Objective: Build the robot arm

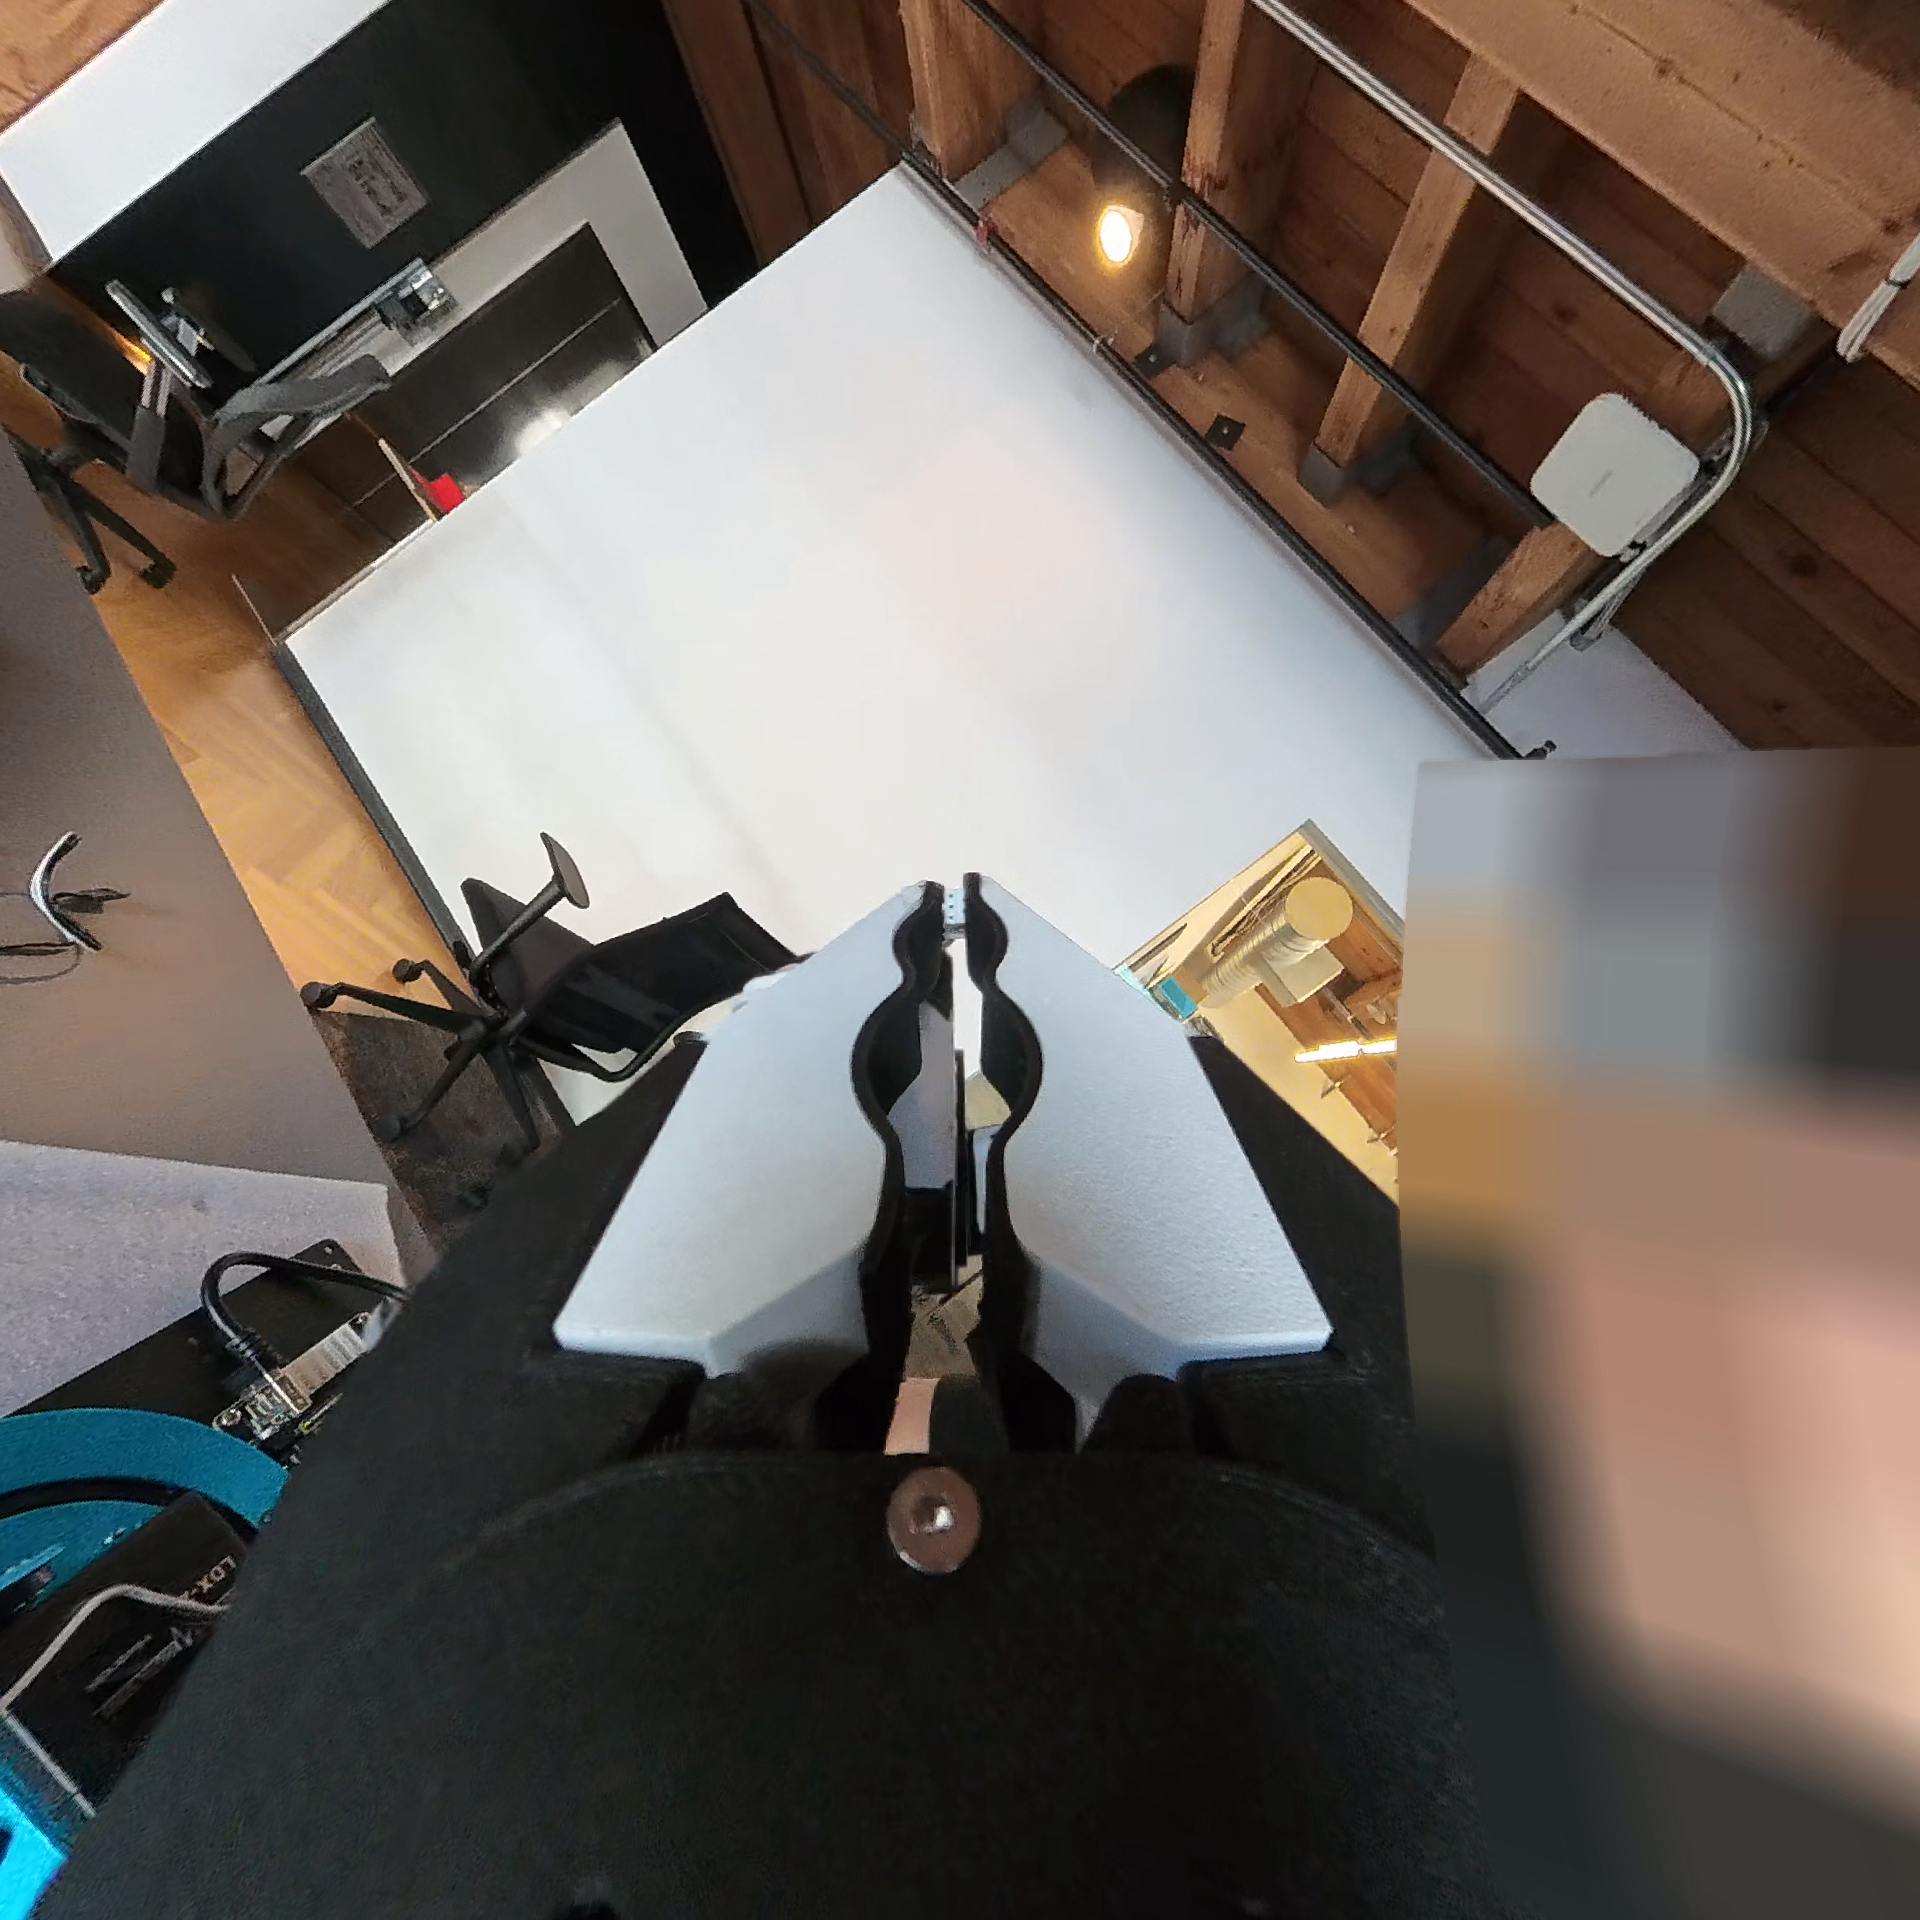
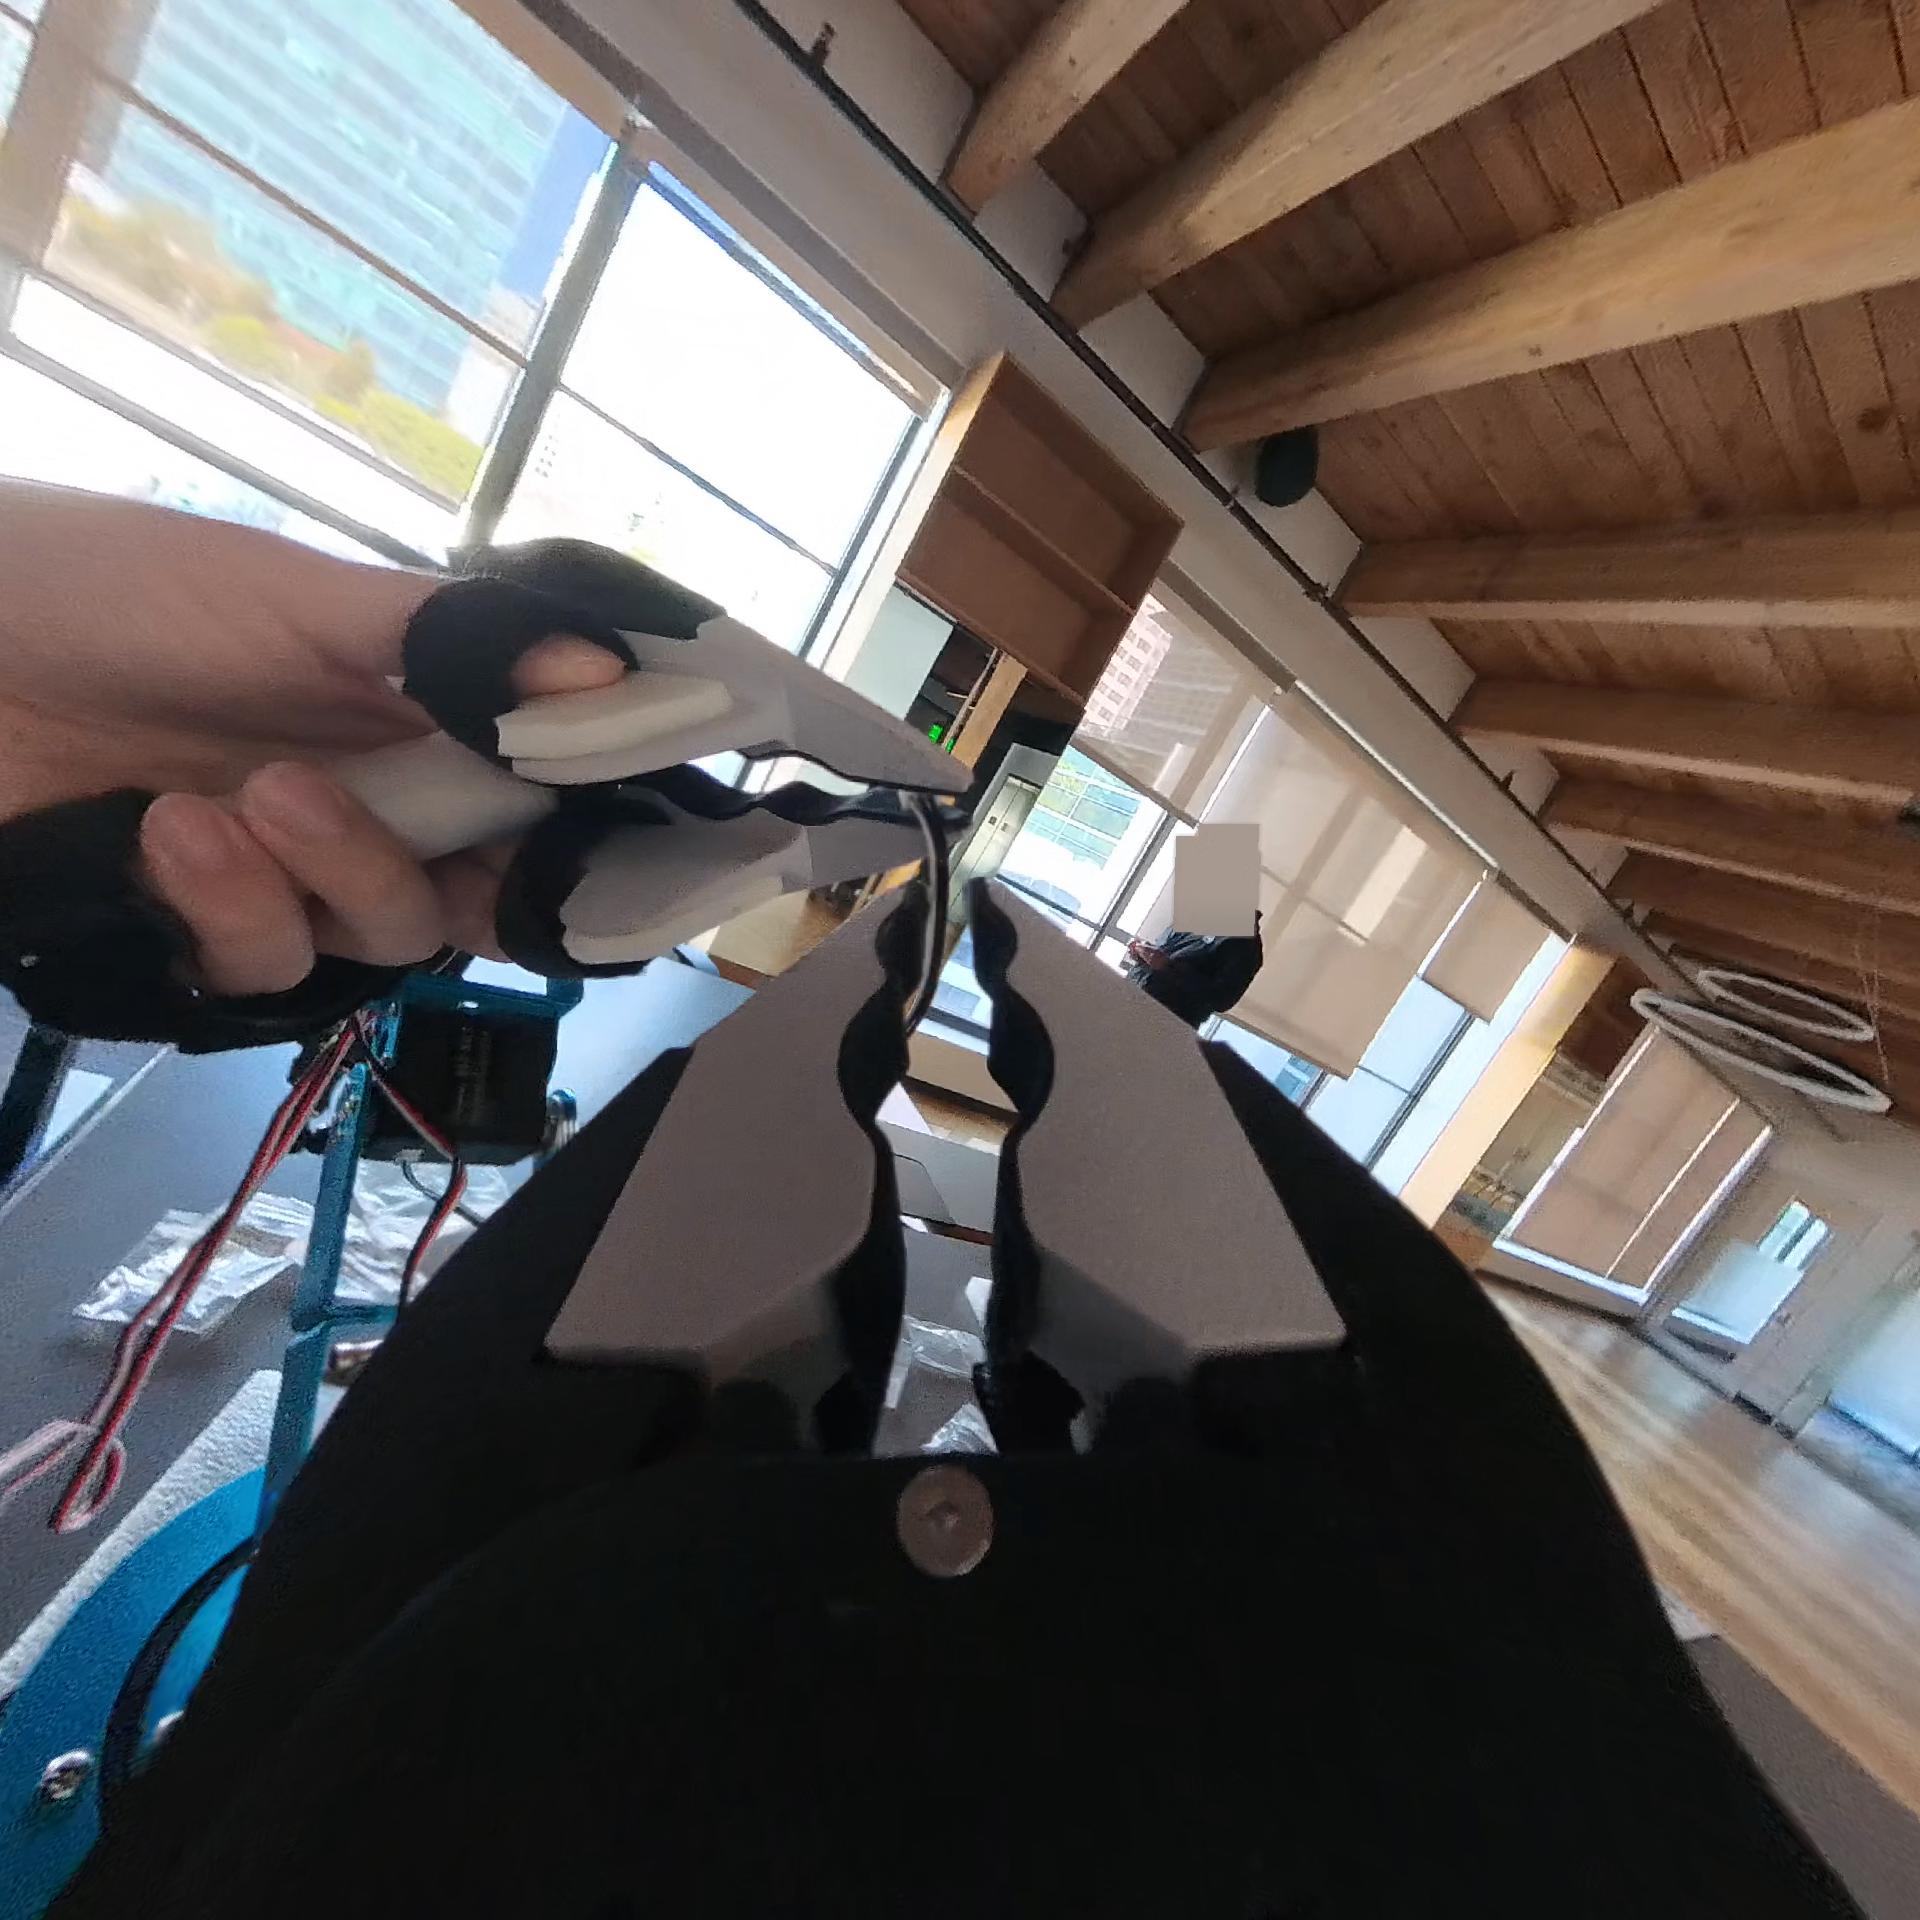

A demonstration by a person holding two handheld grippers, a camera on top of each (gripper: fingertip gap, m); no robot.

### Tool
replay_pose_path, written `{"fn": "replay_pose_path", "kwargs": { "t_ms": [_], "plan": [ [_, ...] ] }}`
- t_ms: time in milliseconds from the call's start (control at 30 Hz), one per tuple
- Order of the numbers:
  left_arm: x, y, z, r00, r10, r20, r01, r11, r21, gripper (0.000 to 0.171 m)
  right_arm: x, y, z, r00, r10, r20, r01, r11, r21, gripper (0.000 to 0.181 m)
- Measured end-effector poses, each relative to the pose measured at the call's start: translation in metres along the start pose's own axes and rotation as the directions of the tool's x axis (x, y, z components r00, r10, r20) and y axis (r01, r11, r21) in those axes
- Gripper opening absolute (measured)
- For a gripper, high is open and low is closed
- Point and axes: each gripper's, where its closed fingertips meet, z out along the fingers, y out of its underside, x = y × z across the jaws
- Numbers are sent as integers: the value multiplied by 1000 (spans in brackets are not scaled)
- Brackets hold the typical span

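Note:
My left gripper (image 1: 949,902) points up at a white wall and is shut on a small white connector (image 1: 951,916) pinched at its very tips. In the right wrist view the left gripper (image 2: 940,805) comes in from the left, held by a gloved hand (image 2: 260,831). A thin black and white wire (image 2: 932,935) hangs from its tips. The wire runs down between the fingers of my right gripper (image 2: 940,896), just below the left gripper's tips. The right jaws stand a narrow gap apart around the wire and do not pinch it.
A blue metal frame with a black motor (image 2: 457,1070) and red, white and black leads (image 2: 208,1299) stands low left on the grey table, by a blue disc (image 2: 94,1683). A circuit board (image 1: 291,1382) and office chair (image 1: 582,997) lie below. A person (image 2: 1195,966) stands far off. Less than 4 cm separates the two grippers' tips.

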Motion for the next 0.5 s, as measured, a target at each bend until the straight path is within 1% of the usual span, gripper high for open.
{"fn": "replay_pose_path", "kwargs": {
  "t_ms": [67, 133, 167, 200, 233, 267, 300, 333, 367, 400, 433, 467, 500],
  "plan": [
    [0, -2, -3, 1000, -10, 0, 10, 1000, 17, 1, -4, 5, 2, 999, -38, 15, 38, 999, -22, 1],
    [-4, -8, -8, 1000, -5, 25, 4, 999, 52, 2, -8, 5, 3, 999, -17, 37, 18, 1000, -20, 0],
    [-5, -13, -12, 999, -2, 33, -1, 997, 78, 12, -9, 5, 3, 999, 1, 52, 0, 1000, -25, 0],
    [-5, -16, -17, 999, 6, 47, -10, 996, 89, 26, -10, 6, 4, 998, 18, 67, -15, 999, -41, 0],
    [-4, -18, -21, 998, 29, 64, -34, 996, 80, 35, -9, 8, 5, 996, 37, 80, -32, 998, -58, 0],
    [-2, -17, -26, 993, 79, 85, -84, 995, 57, 39, -8, 8, 5, 994, 58, 95, -52, 996, -68, 0],
    [0, -16, -30, 981, 158, 115, -161, 987, 22, 38, -8, 8, 6, 990, 81, 116, -72, 994, -83, 0],
    [3, -15, -36, 953, 263, 152, -262, 965, -27, 38, -7, 9, 6, 986, 104, 133, -90, 990, -109, 0],
    [5, -13, -42, 900, 393, 187, -382, 919, -94, 32, -6, 9, 6, 980, 126, 151, -106, 985, -133, 0],
    [4, -10, -48, 806, 546, 227, -515, 837, -184, 21, -6, 9, 6, 973, 152, 173, -125, 979, -159, 0],
    [-2, -9, -56, 651, 705, 281, -636, 709, -305, 12, -6, 9, 5, 964, 183, 193, -146, 971, -189, 0],
    [-12, -12, -66, 443, 833, 332, -709, 552, -439, 13, -6, 8, 5, 954, 214, 210, -168, 961, -219, 0],
    [-16, -17, -74, 222, 913, 343, -733, 388, -559, 19, -7, 8, 5, 942, 249, 224, -191, 949, -252, 0]
  ]
}}
